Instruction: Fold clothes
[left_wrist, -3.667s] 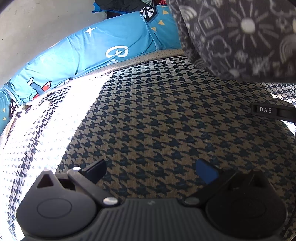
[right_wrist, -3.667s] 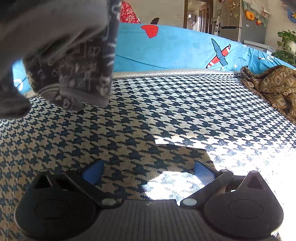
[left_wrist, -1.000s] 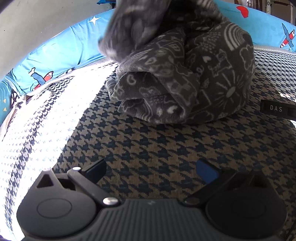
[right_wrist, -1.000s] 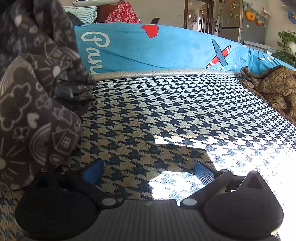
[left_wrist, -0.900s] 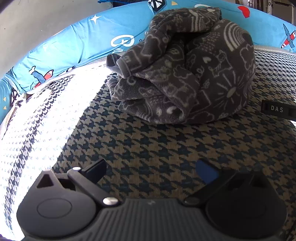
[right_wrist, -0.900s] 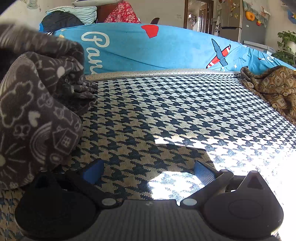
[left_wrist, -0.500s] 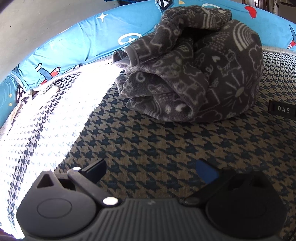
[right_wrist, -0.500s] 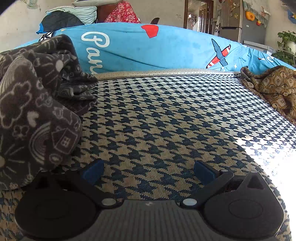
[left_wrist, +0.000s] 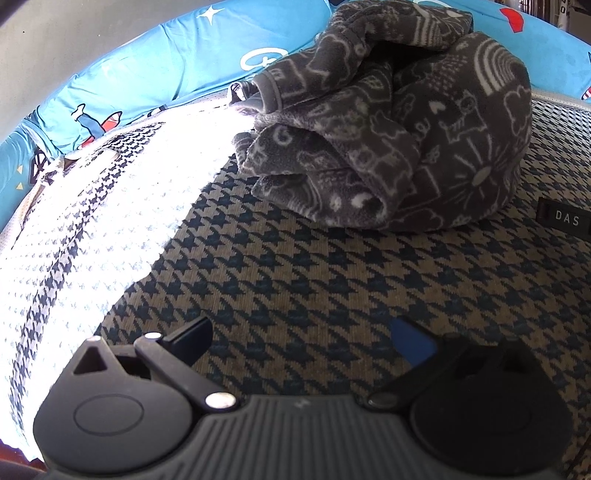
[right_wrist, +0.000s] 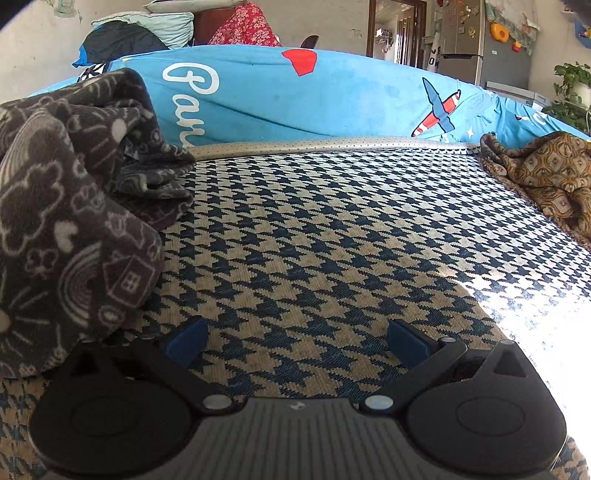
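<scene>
Both hand-held grippers (left_wrist: 301, 338) (right_wrist: 295, 341) gape over houndstooth cover (right_wrist: 332, 229), blue bolster (right_wrist: 332, 99) behind.

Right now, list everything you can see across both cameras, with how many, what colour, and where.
Fleece garment: one, dark grey with white doodle print, bunched in a heap on the houndstooth cover, ahead of the left gripper.
Houndstooth cover: one, navy and beige, spread under everything, sunlit at its outer edges.
Blue bolster: one, bright blue with planes and white lettering, along the far edge of the cover.
Brown patterned cloth: one, gold-brown, crumpled at the cover's far right.
Pile of bedding: several pieces, dark, pale green and red floral, behind the bolster.
Fridge: one, grey, far background right.
Potted plant: one, green, far right.
Left gripper: black, jaws open, empty.
Right gripper: black, blue pads, jaws open, empty.
</scene>
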